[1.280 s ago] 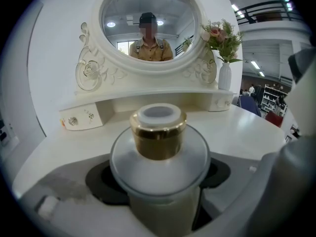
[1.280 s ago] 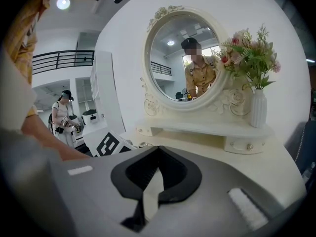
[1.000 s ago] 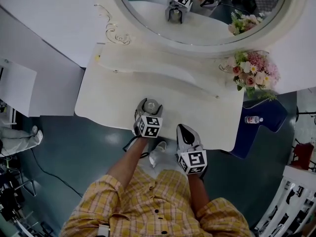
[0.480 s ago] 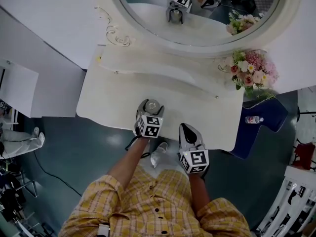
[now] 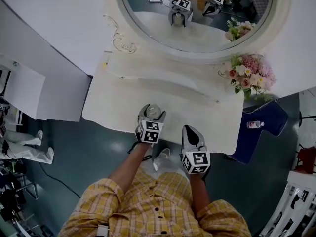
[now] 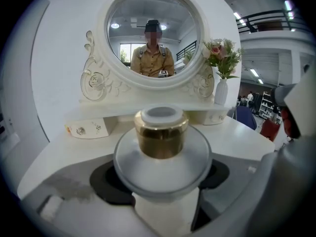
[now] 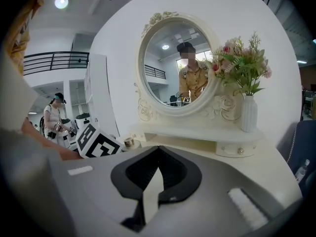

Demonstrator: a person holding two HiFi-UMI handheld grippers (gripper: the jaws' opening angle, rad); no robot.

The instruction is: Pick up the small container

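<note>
White dressing table (image 5: pixel 116 100) under an oval mirror (image 5: pixel 197 26). The small container (image 6: pixel 161 147), its gold-banded cap closed, sits near the table's front edge, pinched between the left gripper (image 5: pixel 152 111) jaws. Right gripper (image 7: pixel 153 181) jaws are pressed together, empty, beside it. The vase (image 7: pixel 248 113) holds flowers (image 5: pixel 249 75).

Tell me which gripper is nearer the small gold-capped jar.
Left. The left gripper has its jaws closed around the jar; the right gripper hangs apart on its right, shut and empty.

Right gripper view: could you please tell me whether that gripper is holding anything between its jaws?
No, the right gripper has its jaws closed together there, with nothing held between them.
</note>
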